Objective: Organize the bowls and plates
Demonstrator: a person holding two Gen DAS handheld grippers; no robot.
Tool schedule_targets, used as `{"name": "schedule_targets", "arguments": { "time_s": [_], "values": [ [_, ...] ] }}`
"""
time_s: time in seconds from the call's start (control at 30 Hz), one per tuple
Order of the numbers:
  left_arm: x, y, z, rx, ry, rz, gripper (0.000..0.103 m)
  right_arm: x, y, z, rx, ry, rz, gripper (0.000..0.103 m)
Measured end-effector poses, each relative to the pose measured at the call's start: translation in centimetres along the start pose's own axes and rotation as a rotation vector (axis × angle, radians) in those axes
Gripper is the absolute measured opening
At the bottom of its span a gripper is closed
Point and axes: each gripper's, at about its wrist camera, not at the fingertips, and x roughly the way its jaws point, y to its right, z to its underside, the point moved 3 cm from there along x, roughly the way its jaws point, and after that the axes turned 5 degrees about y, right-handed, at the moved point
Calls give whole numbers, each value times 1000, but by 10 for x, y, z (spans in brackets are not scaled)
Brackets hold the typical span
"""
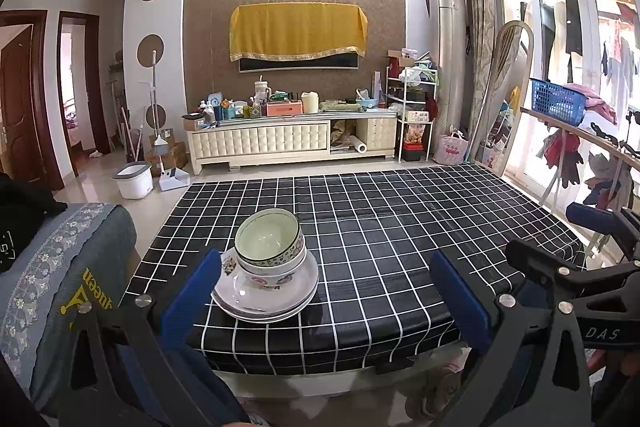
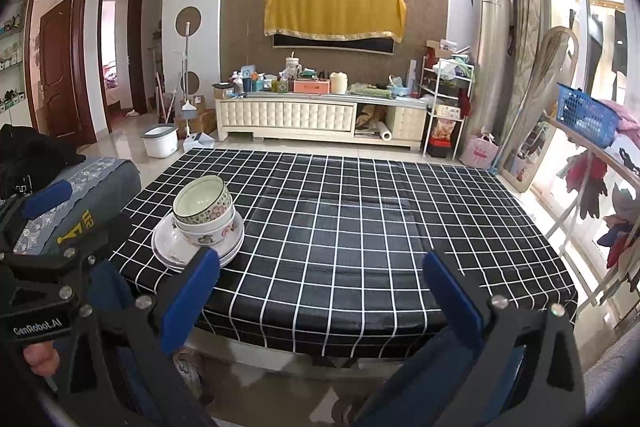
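Stacked bowls [image 1: 269, 243] on plates [image 1: 266, 287] sit near the table [image 1: 400, 247] front-left edge. My left gripper [image 1: 324, 291], jaws wide and empty, faces them directly; my right gripper [image 2: 316, 291], equally spread, sees them off left.

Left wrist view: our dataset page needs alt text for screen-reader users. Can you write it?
Bowls sit nested on stacked plates near the left front corner of a black grid-patterned table. The open left gripper, blue-padded, frames the foreground, holding nothing; a cluttered TV cabinet stands behind.
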Motion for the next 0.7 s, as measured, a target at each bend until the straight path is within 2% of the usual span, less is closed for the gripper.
{"name": "schedule_targets", "arguments": {
  "time_s": [0.7],
  "values": [
    [-4, 2, 4, 8, 0, -27, 103, -3, 0, 3, 9, 5, -1, 103]
  ]
}}
